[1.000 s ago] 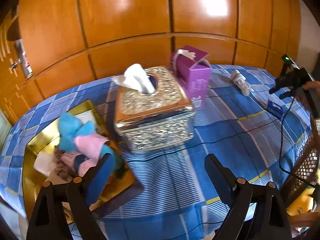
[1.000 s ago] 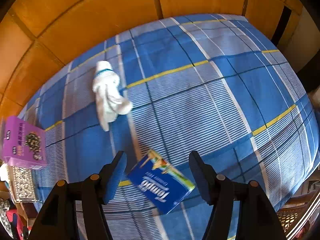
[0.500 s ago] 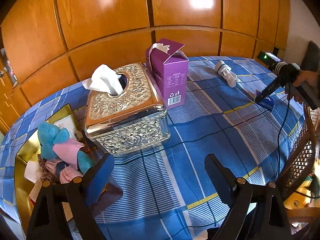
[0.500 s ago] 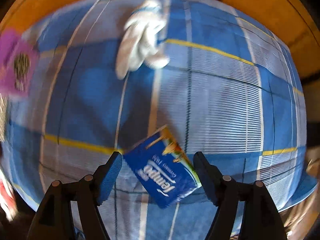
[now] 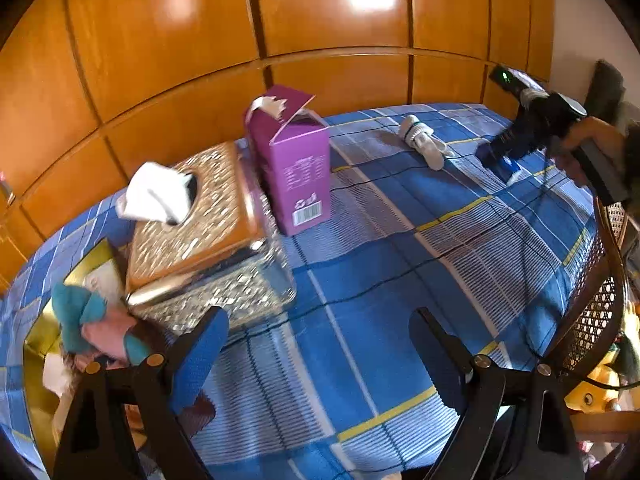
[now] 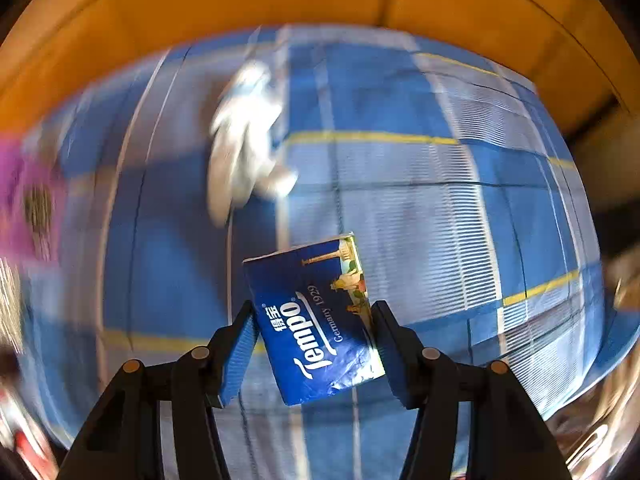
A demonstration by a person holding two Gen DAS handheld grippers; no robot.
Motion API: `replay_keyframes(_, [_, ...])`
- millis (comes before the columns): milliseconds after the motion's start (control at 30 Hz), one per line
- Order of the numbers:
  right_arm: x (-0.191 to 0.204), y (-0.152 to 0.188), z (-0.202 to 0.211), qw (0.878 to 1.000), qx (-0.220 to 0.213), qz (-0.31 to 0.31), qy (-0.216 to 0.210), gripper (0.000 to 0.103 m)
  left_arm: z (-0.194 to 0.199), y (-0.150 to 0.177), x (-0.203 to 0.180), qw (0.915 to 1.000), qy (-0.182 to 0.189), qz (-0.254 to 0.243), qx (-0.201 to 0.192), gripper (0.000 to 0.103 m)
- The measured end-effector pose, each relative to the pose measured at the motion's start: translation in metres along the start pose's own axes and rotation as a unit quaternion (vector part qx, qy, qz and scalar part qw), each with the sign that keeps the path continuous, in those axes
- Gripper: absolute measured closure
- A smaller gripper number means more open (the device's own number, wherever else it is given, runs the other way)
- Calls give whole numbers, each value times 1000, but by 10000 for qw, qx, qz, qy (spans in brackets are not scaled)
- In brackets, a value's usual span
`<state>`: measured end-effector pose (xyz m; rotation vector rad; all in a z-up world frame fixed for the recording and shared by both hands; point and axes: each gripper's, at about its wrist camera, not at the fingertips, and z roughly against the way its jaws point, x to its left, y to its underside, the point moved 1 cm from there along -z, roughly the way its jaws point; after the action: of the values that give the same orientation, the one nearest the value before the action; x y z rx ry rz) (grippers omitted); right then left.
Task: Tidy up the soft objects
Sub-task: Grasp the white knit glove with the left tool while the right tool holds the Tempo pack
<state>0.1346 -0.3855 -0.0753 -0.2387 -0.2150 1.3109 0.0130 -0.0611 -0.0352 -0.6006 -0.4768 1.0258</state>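
Observation:
My right gripper [image 6: 314, 322] is shut on a blue Tempo tissue pack [image 6: 316, 312], its pads pressing both sides, just above the blue checked cloth. A white sock [image 6: 244, 160] lies beyond it, blurred. In the left wrist view the right gripper [image 5: 504, 152] holds the pack [image 5: 506, 164] at the far right, near the white sock [image 5: 424, 142]. My left gripper [image 5: 320, 336] is open and empty, low over the cloth. To its left a gold tray [image 5: 38, 336] holds several soft items, teal and pink [image 5: 92, 320].
An ornate metal tissue box [image 5: 200, 236] and an open purple carton [image 5: 296, 168] stand mid-table. A thin black cable [image 5: 400, 280] runs across the cloth. A wicker chair back [image 5: 596, 312] stands at the right edge. Wood panelling [image 5: 280, 20] is behind.
My right gripper has closed in on the Tempo pack and now grips it. The left wrist view has swung, so the tray and tissue box sit further left.

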Motion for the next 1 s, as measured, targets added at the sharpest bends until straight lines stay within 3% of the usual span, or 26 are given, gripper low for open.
replay_keyframes(167, [-30, -8, -11, 9901, -389, -1346, 84, 45, -7, -22, -19, 9998, 163, -139, -23, 11])
replay_keyframes(333, [-57, 4, -17, 9800, -595, -1897, -65, 46, -24, -45, -44, 9989, 370, -283, 99, 11])
replay_keyframes(400, [-58, 4, -12, 9786, -729, -1918, 132, 46, -30, -55, -57, 9982, 441, -399, 111, 11])
replay_keyframes(500, [-60, 6, -22, 9783, -394, -2027, -145, 46, -41, -71, -73, 9971, 534, -504, 180, 12])
replay_keyframes(700, [-63, 6, -29, 9773, -249, -2101, -98, 46, -84, -109, -94, 9954, 604, -569, 470, 24])
replay_keyframes(867, [-59, 4, -35, 9771, -261, -2108, -123, 46, -129, -150, -105, 9945, 777, -204, 671, 35])
replay_keyframes(1000, [-58, 7, -35, 9791, -190, -2019, -170, 46, -168, -183, -116, 9926, 905, 59, 807, 36])
